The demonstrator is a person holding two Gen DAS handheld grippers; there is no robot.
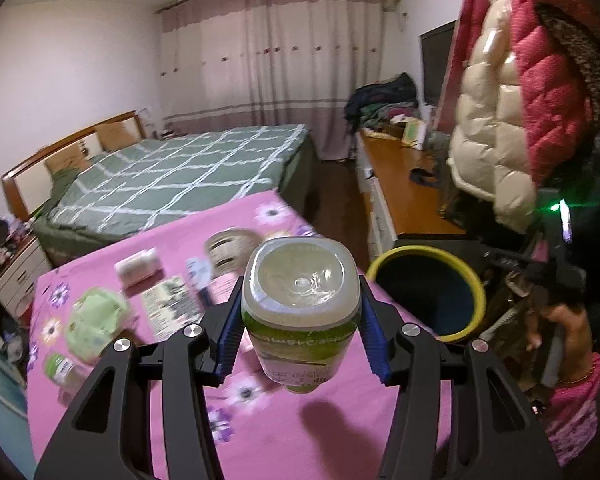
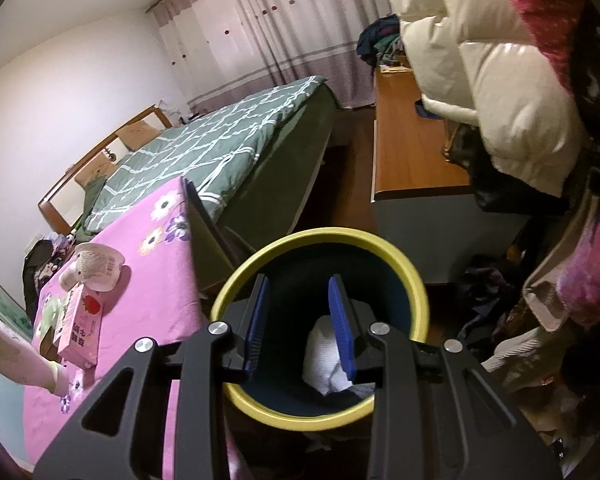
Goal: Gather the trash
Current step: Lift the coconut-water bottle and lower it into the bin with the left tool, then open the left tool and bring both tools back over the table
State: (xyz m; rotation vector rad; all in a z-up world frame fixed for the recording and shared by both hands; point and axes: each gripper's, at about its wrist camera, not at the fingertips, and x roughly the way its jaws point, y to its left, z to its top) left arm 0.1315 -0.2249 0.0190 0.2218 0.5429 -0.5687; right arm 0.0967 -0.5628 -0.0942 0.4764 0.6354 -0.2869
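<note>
My left gripper [image 1: 300,328] is shut on a clear plastic bottle with a green label [image 1: 300,304], held bottom-up above the pink flowered table [image 1: 340,432]. The yellow-rimmed dark bin [image 1: 428,292] stands just right of the table. My right gripper [image 2: 300,328] is open and empty, right over the bin's [image 2: 380,240] mouth. White crumpled trash [image 2: 324,352] lies inside the bin. On the table lie a white roll [image 1: 138,266], a leaflet [image 1: 172,304], a green wrapper [image 1: 96,324] and a small bottle [image 1: 62,368]. The right wrist view shows a pink carton [image 2: 80,328] and a white cup [image 2: 96,266].
A bed with a green checked cover [image 1: 180,176] stands behind the table. A long wooden cabinet [image 1: 400,188] runs along the right. Puffy jackets [image 1: 500,100] hang at the right, close to the bin. Clutter lies on the floor [image 2: 520,340] right of the bin.
</note>
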